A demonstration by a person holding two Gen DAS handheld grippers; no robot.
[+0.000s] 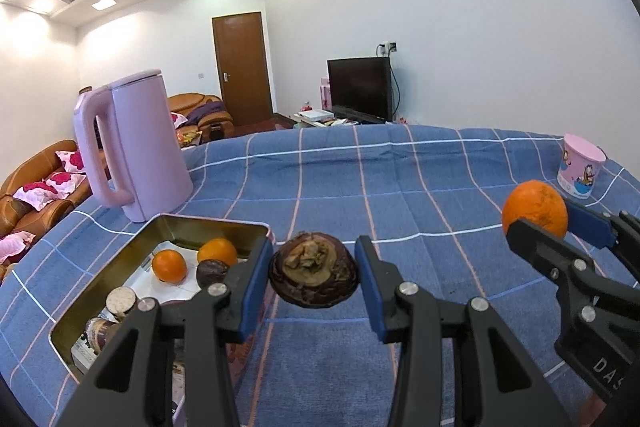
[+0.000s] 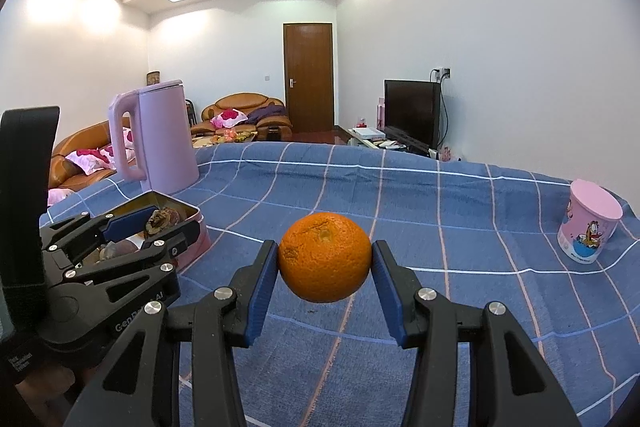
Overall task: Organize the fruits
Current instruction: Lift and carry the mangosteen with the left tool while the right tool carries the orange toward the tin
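My left gripper (image 1: pixel 314 277) is shut on a dark brown mangosteen (image 1: pixel 314 269), held above the blue checked cloth just right of a metal tin (image 1: pixel 224 225). The tin holds two oranges (image 1: pixel 169 265), a dark fruit (image 1: pixel 210 271) and other items. My right gripper (image 2: pixel 325 263) is shut on an orange (image 2: pixel 325 255), held above the cloth. In the left wrist view the right gripper (image 1: pixel 536 223) and its orange (image 1: pixel 535 209) show at the right. In the right wrist view the left gripper (image 2: pixel 160 221) with the mangosteen (image 2: pixel 162 218) is at the left, over the tin (image 2: pixel 192 227).
A tall pink kettle (image 1: pixel 136 147) stands behind the tin at the back left. A pink cartoon cup (image 1: pixel 580 171) stands at the far right of the table. Blue checked cloth (image 1: pixel 380 187) covers the table. Sofas, a door and a TV lie beyond.
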